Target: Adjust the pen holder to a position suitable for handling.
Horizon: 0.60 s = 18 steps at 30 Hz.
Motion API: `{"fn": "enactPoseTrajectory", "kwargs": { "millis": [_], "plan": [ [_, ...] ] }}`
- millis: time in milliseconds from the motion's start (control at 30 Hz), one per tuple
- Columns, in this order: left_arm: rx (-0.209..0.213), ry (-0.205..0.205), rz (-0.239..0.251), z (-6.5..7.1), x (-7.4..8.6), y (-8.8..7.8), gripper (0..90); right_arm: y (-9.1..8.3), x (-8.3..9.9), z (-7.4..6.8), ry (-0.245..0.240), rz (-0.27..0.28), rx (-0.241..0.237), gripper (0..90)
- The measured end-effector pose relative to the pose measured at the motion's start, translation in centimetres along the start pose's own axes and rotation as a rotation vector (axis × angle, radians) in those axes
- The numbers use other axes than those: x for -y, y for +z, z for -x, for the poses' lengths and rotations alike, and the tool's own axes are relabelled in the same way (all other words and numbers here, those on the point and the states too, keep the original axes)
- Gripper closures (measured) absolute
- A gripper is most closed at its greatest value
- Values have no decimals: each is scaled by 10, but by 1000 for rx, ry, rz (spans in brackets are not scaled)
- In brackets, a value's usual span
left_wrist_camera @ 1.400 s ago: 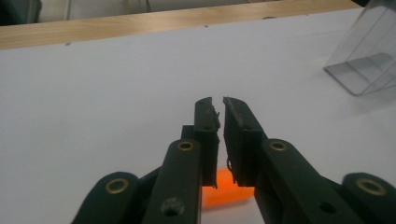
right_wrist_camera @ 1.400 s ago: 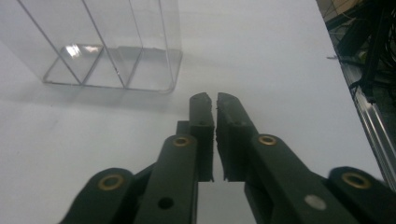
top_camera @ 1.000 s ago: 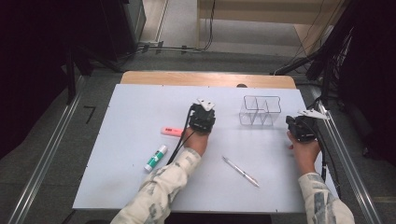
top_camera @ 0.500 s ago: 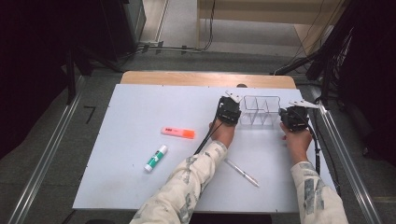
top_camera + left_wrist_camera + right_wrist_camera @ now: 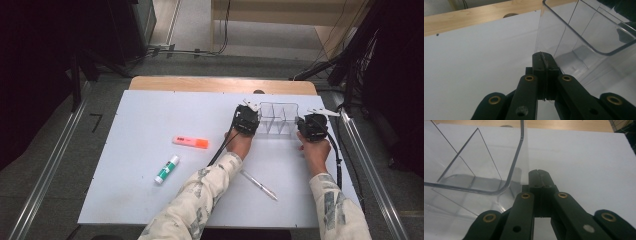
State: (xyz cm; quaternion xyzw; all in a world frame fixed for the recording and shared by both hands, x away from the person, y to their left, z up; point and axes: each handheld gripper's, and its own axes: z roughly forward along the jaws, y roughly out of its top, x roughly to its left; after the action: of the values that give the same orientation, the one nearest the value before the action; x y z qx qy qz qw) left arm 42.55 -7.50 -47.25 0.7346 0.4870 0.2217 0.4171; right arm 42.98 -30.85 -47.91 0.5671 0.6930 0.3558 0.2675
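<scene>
High view puts your clear divided organizer [image 5: 278,119] right of centre, between your left gripper [image 5: 248,114] and right gripper [image 5: 311,121]; both have jaws pressed together, gripping nothing.

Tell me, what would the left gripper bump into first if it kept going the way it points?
Probably nothing soon: the left gripper, jaws shut, points along the white table beside the clear organizer, toward the wooden edge. It might graze the organizer's wall; depth is unclear.
</scene>
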Motion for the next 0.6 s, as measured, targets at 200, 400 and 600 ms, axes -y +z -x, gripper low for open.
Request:
{"fn": "enactPoseTrajectory", "kwargs": {
  "millis": [200,400,600],
  "plan": [
    [-23,-7,-22,-20,3,-17,900,-1,1,-21,-30,11,-44,882],
    [-43,-29,-35,-47,17,-43,900,0,3,-53,-55,15,-106,883],
    [-71,-61,-66,-79,31,-74,900,1,6,-96,-77,13,-157,883]
  ]
}}
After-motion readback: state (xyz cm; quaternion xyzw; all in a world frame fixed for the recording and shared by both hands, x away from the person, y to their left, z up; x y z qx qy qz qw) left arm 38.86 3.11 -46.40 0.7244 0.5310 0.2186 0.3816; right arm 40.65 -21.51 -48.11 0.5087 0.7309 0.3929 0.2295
